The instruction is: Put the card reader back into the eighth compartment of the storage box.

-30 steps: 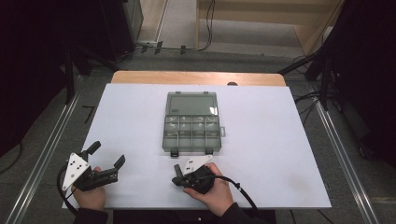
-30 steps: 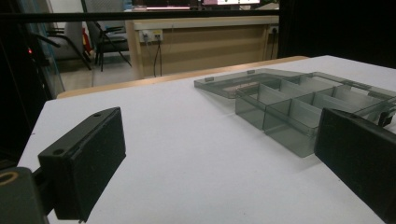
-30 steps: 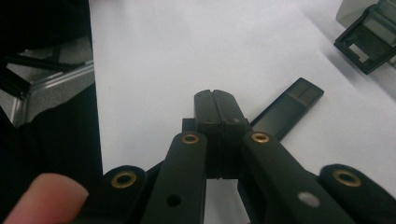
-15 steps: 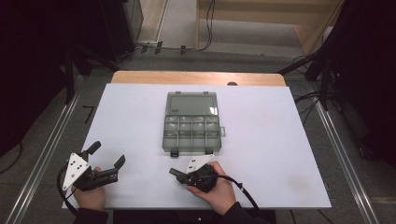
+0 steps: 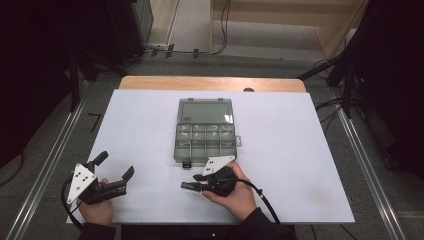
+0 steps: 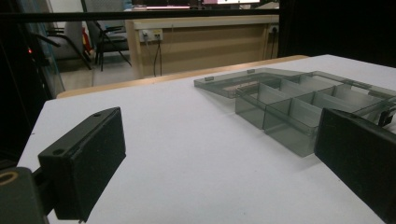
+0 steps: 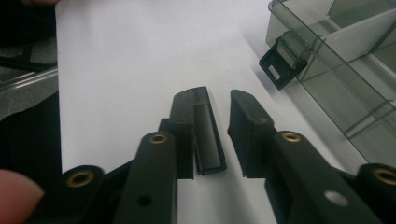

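Nearby, the open compartment box (image 5: 205, 130) sits between both grippers.

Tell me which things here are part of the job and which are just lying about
Likely in the job:
- clear compartment box, lid open flat
- its black latch
- left gripper, jaws wide apart
- right gripper, jaws slightly apart, empty

Just lying about:
- white table
- floor cables
- chairs beyond
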Available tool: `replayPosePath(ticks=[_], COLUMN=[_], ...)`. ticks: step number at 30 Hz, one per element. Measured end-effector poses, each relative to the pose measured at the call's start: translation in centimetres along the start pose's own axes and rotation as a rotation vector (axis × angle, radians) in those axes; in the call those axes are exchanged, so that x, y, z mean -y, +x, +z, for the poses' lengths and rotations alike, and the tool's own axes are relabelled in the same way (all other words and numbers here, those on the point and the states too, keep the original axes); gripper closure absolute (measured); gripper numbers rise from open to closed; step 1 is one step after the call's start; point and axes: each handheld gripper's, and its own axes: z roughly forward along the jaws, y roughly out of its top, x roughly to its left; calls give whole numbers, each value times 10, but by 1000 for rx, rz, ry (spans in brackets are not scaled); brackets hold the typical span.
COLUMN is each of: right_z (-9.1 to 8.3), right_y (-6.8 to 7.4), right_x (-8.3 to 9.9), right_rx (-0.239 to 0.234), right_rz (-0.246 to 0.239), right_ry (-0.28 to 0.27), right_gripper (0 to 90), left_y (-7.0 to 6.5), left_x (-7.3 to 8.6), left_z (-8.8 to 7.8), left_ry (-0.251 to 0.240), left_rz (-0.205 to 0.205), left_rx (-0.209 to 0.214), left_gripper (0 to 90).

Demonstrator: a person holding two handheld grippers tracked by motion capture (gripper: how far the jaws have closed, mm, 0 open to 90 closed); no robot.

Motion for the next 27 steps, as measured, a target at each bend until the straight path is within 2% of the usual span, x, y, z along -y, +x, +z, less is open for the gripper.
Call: replayPosePath(ticks=[4, 16, 19, 22, 27], right_z=[7, 19, 20, 20, 20], right_y=[-2, -2, -1, 1, 1], right_x=[-1, 4, 6, 6, 6], right_rx=[-4, -5, 3, 31, 31], right_rz=[-2, -18, -32, -49, -44], right_ry=[37, 91, 87, 87, 85], right_gripper=[631, 641, 654, 700, 706], left_y=[0, 0, 0, 0, 0], left_x=[0, 0, 0, 0, 0], left_z=[0, 0, 0, 0, 0], left_ry=[0, -2, 0, 0, -2], left_rz=[2, -3, 1, 1, -1], left_rx=[1, 0, 2, 1, 1], left_gripper=[23, 22, 22, 23, 22])
